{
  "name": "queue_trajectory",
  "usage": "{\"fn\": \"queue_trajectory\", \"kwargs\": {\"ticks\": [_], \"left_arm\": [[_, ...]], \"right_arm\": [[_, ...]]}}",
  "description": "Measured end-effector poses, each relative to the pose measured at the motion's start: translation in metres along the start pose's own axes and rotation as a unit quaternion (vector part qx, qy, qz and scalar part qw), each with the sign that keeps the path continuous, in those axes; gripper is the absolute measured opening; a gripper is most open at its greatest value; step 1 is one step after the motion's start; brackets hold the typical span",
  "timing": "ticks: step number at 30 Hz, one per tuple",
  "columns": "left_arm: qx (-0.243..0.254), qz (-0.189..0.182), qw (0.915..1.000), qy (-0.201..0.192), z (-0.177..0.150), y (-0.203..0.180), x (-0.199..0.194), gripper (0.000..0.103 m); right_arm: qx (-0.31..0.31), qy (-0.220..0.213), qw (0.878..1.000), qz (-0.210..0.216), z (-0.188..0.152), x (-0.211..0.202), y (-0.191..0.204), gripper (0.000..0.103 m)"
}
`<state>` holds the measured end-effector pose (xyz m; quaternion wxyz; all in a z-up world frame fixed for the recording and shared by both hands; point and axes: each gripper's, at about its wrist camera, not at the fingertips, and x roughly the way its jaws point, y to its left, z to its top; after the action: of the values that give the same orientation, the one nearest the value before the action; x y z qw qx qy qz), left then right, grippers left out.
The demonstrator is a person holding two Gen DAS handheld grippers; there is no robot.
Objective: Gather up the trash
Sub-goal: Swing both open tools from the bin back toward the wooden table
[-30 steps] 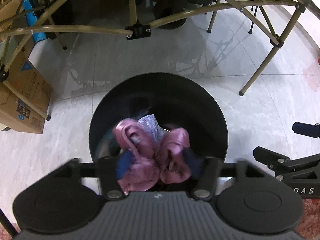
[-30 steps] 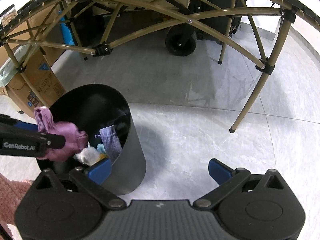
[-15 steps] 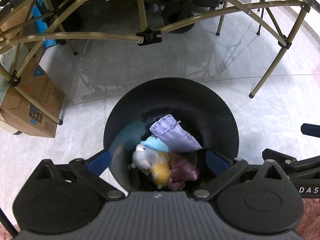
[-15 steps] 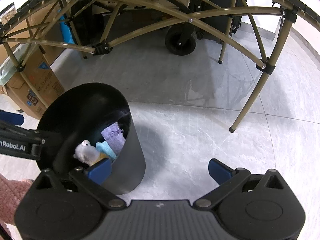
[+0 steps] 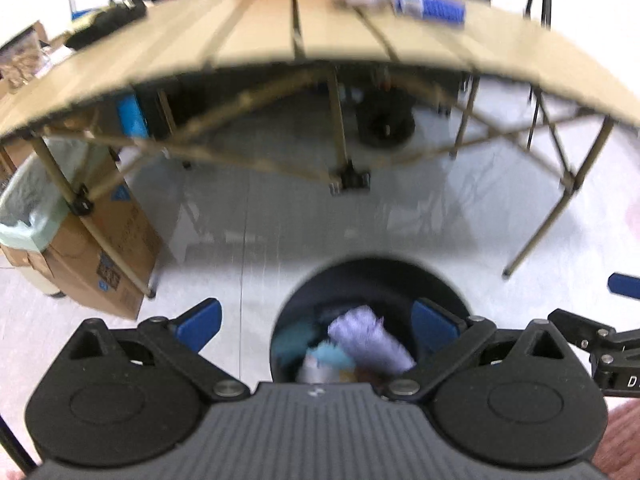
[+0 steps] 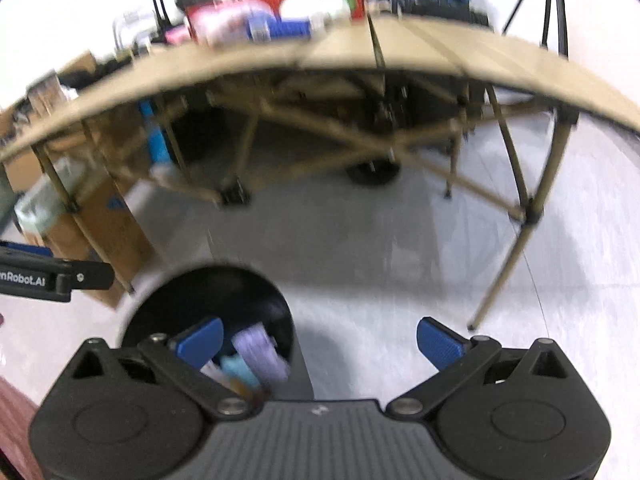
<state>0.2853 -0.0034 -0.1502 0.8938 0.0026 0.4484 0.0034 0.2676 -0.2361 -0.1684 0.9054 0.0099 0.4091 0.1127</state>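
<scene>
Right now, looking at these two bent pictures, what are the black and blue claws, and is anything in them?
Each picture comes from a wide-angle camera riding on a hand-held claw, which bends straight lines. A person carries one claw in each hand; there is no robot arm. The left gripper and the right gripper both stand open, blue pads apart, holding nothing. Below them on the floor stands a black bin with a lilac pouch and other soft bits inside. Behind is a tan folding table with blurred clutter on top, and a cardboard box beside it.

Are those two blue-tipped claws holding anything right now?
No. The left gripper and right gripper are both open and empty; the trash lies in the round black bin.
</scene>
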Motion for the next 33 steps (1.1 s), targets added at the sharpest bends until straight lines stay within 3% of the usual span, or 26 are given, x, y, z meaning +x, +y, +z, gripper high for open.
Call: {"fn": "queue_trajectory", "kwargs": {"ticks": [7,13,24,33], "left_arm": [[-0.027,-0.01,0.9948,-0.098,0.041,0.017,-0.049,0.103],[-0.047,0.0,0.987,-0.154,0.074,0.029,-0.066,0.103],[-0.08,0.005,0.9738,-0.213,0.125,0.042,-0.072,0.103],[-0.093,0.024,0.9729,-0.21,0.136,0.063,-0.051,0.103]], "right_arm": [[-0.008,-0.122,0.992,0.031,0.056,-0.042,0.017,0.103],[-0.005,-0.182,0.983,0.029,0.105,-0.047,0.024,0.103],[0.029,-0.216,0.976,0.018,0.163,-0.015,0.036,0.103],[0.003,-0.202,0.979,-0.02,0.202,0.039,0.055,0.103]]}}
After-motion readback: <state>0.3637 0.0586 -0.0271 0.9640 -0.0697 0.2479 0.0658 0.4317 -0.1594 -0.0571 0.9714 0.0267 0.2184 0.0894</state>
